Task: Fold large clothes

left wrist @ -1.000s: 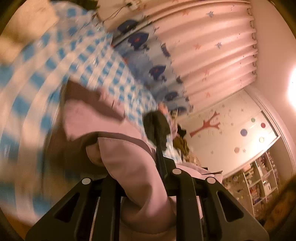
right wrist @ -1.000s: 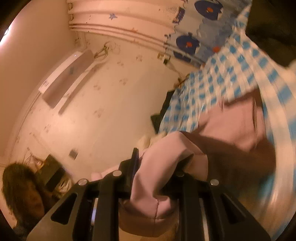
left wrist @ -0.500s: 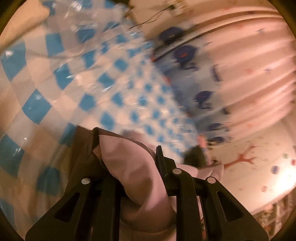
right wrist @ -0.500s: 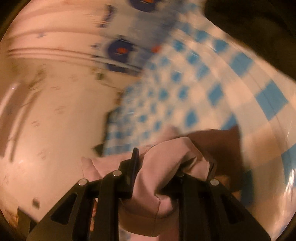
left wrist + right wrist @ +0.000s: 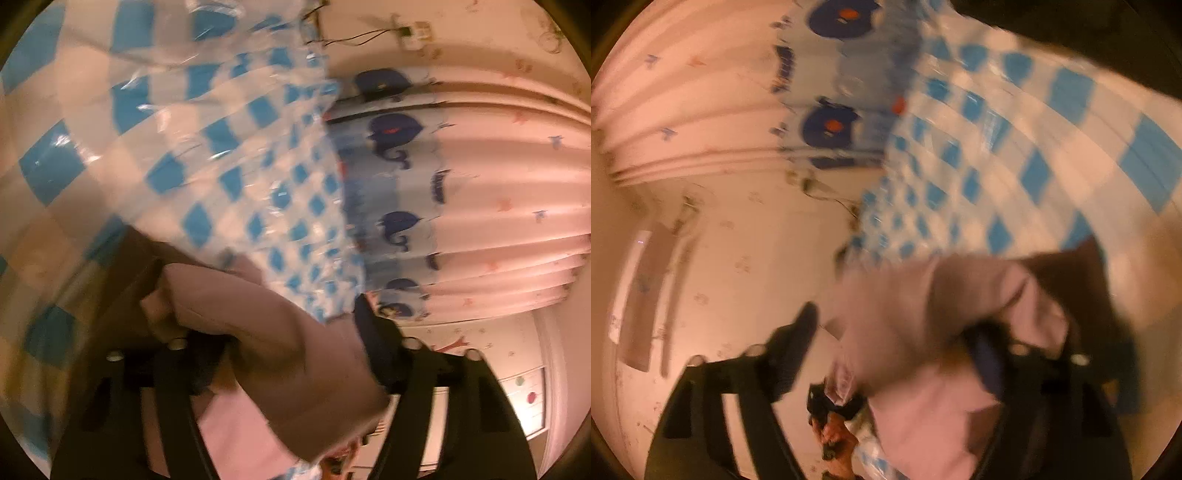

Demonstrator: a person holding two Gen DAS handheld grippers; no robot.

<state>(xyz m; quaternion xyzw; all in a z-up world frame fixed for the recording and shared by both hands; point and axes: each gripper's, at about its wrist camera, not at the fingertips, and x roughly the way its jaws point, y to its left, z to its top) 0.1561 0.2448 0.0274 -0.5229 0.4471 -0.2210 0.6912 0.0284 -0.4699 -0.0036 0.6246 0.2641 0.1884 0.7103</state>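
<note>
A: Left view: pink garment bunched between my left gripper as its jaws spread, checked cover at eleven o'clock.

B: Right view alone shows wall; right gripper also opening, cloth between, axis unclear.

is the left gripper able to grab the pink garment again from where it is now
Probably yes. The left gripper is opening its jaws, and a fold of the pink garment lies between its fingers, with nothing in front of it. Closing should catch the fold, though blur hides how deep it sits.
</note>
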